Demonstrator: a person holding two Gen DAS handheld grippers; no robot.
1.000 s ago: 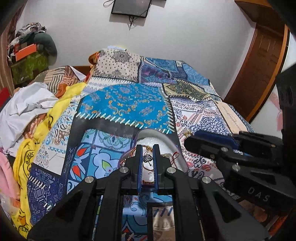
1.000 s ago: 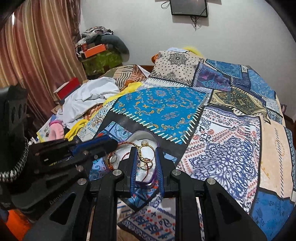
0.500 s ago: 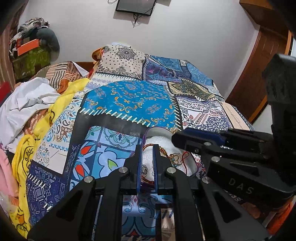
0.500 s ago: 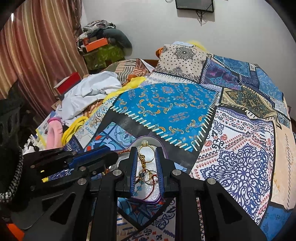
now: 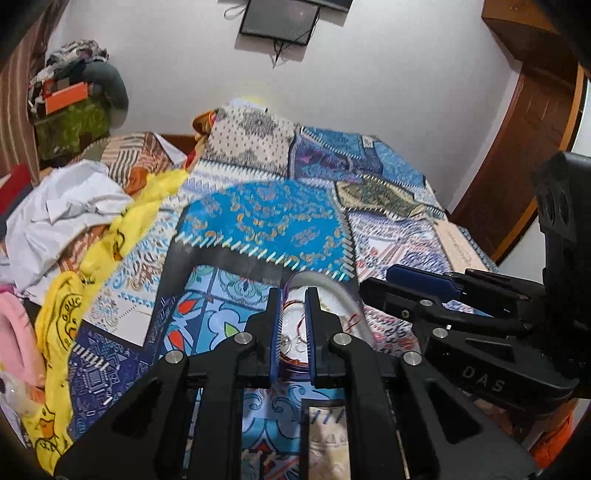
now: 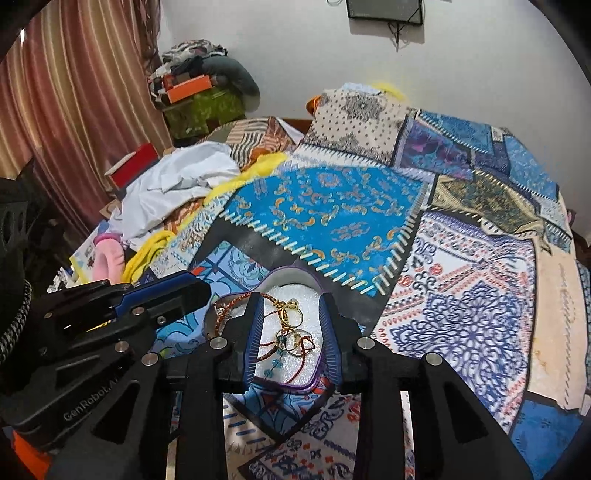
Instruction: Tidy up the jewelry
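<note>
Home bedroom. A bed (image 6: pixel 461 258) with a patchwork quilt (image 6: pixel 325 214) filled most of the view, pillow (image 6: pixel 354 118) at the far end. Loose clothes (image 6: pixel 177 181) were piled on its left side, striped curtains (image 6: pixel 74 92) hung far left, a small dark wall screen (image 5: pixel 279 16) was mounted above, wooden door (image 5: pixel 524 147) on the right.

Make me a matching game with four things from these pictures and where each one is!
Things:
1. gold rings
2. yellow duck cloth
3. orange box
4. wooden door

Places:
A. on the far pile by the curtain
B. inside the white tray with the purple rim
C. at the right side of the room, past the bed
D. draped along the bed's left edge

Pairs: 1-B, 2-D, 3-A, 4-C
</note>
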